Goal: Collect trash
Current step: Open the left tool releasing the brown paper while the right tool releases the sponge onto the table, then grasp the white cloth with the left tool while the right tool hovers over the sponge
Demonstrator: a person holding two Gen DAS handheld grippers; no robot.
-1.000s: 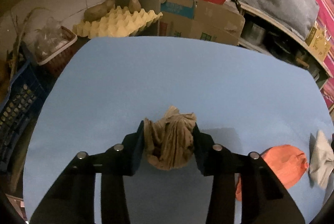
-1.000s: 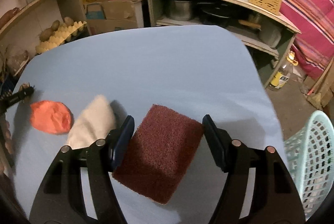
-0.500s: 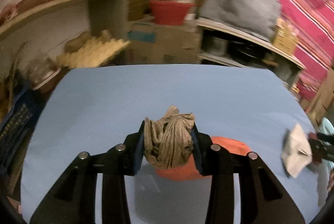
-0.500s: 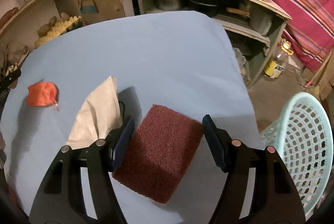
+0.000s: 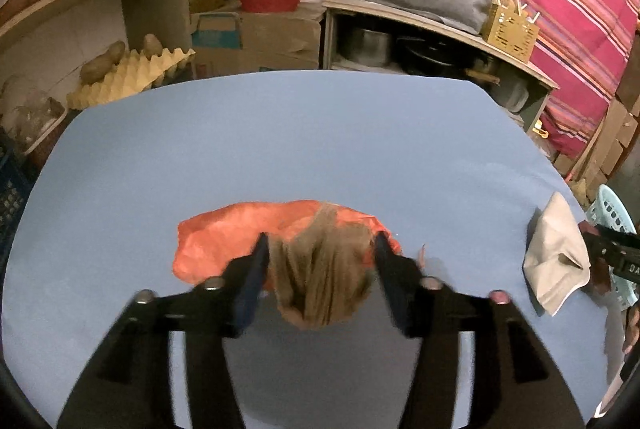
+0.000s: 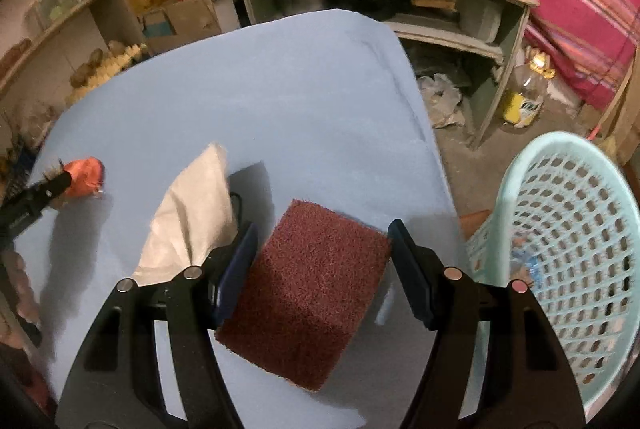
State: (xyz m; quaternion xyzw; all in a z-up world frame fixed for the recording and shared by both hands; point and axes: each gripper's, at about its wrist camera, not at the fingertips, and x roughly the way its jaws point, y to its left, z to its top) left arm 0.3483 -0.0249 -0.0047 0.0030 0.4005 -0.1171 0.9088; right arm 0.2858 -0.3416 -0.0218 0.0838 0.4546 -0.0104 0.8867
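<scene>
**Two grippers, two scraps, one basket at the table's right**

Opening over the blue table (image 5: 320, 133), the left gripper (image 5: 320, 269) has a brown crumpled wad (image 5: 320, 269) between its jaws, blurred and streaked in the left wrist view. The jaws are spreading, and gaps show on both sides of the wad, so the pads no longer seem to press it. Directly behind it an orange crumpled paper (image 5: 224, 241) lies flat on the table.

The right gripper (image 6: 320, 269) carries a maroon scouring pad (image 6: 308, 289) near the table's right edge. Its jaws stand fairly wide, each pad against a side of the block, which sits tilted between them. Just left of it rests a pale folded paper bag (image 6: 192, 213). Off the table's right edge stands the turquoise laundry-style basket (image 6: 560, 253), apparently the bin, with some scraps already inside.

The wad looks light and soft; it should squash under little force, and a pinch across its bulky middle seems safest. The scouring pad appears springy and rough, so it likely grips well across its short sides. The orange paper and the bag look thin and limp; a raised fold or edge would probably give the best purchase.
</scene>
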